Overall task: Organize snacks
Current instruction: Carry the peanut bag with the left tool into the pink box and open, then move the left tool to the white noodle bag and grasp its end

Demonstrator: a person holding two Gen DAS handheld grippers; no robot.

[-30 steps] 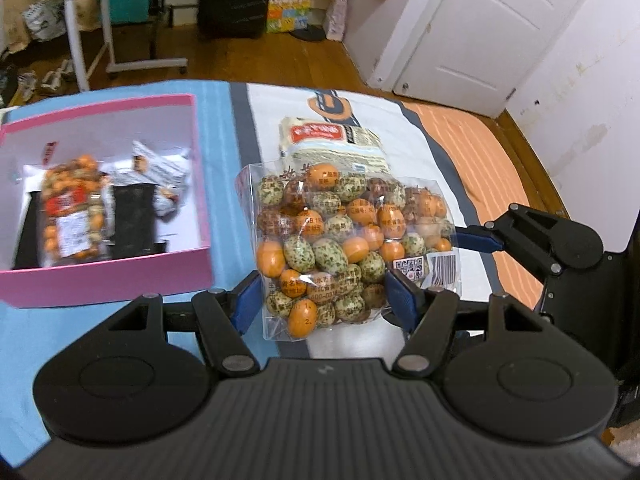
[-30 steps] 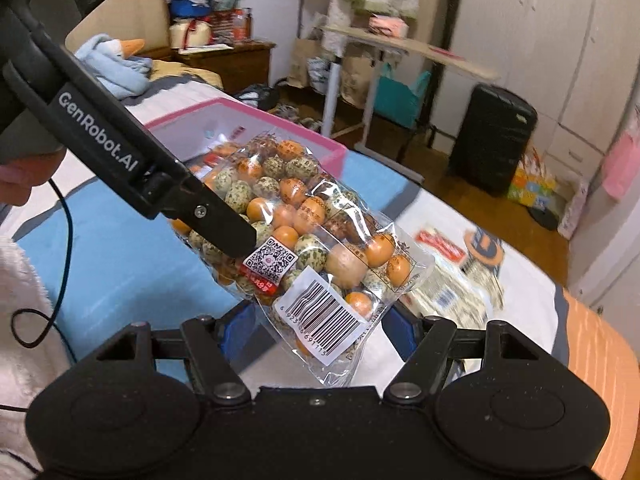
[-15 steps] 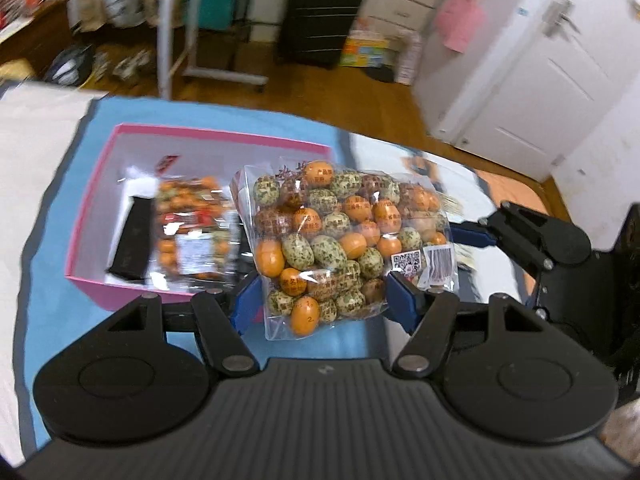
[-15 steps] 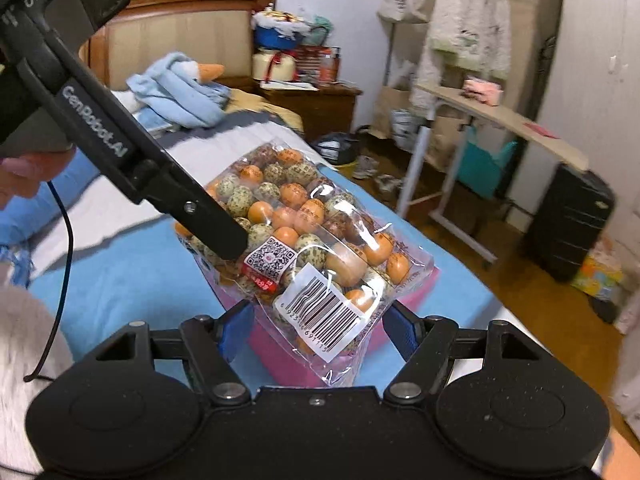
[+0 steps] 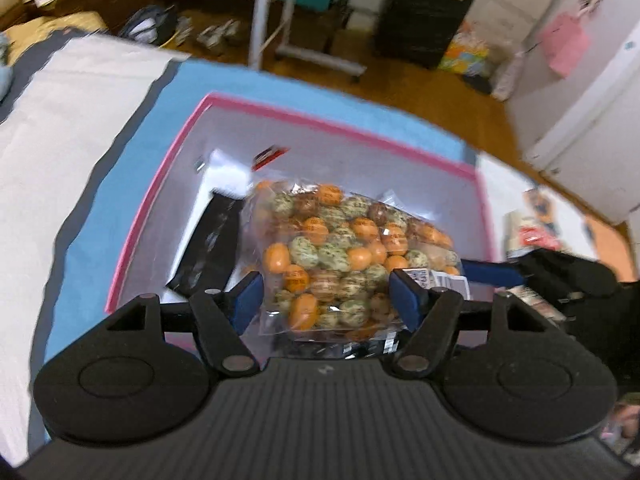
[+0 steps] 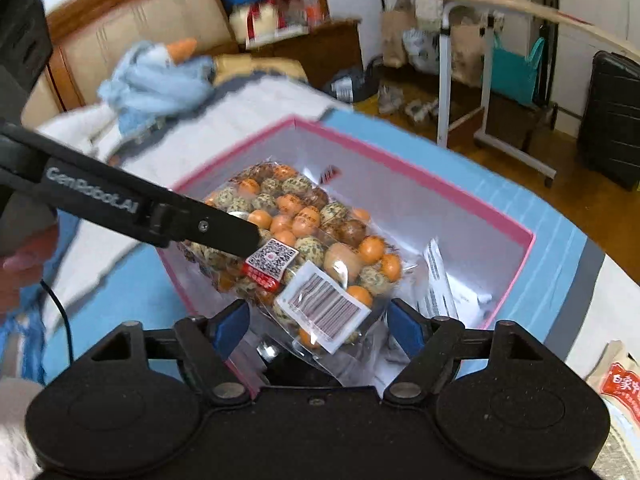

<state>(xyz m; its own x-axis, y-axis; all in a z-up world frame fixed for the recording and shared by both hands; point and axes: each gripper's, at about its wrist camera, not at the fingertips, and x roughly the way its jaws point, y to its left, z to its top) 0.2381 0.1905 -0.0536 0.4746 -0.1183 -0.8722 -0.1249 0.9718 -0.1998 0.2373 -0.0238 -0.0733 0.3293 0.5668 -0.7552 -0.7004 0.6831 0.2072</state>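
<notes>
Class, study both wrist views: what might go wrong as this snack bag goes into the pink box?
1. The fingers of the right gripper have just been opening with the bag between them, so its weight may pass to the left gripper; the slick film might slip and fall askew.
2. The pink box already holds a black packet close to the bag, so the bag may land on it and sit tilted.

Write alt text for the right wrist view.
A clear bag of orange and speckled candies hangs over an open pink box on a blue bedcover, between the right tool's blue pads. The left tool reaches in from the left against the bag.
</notes>
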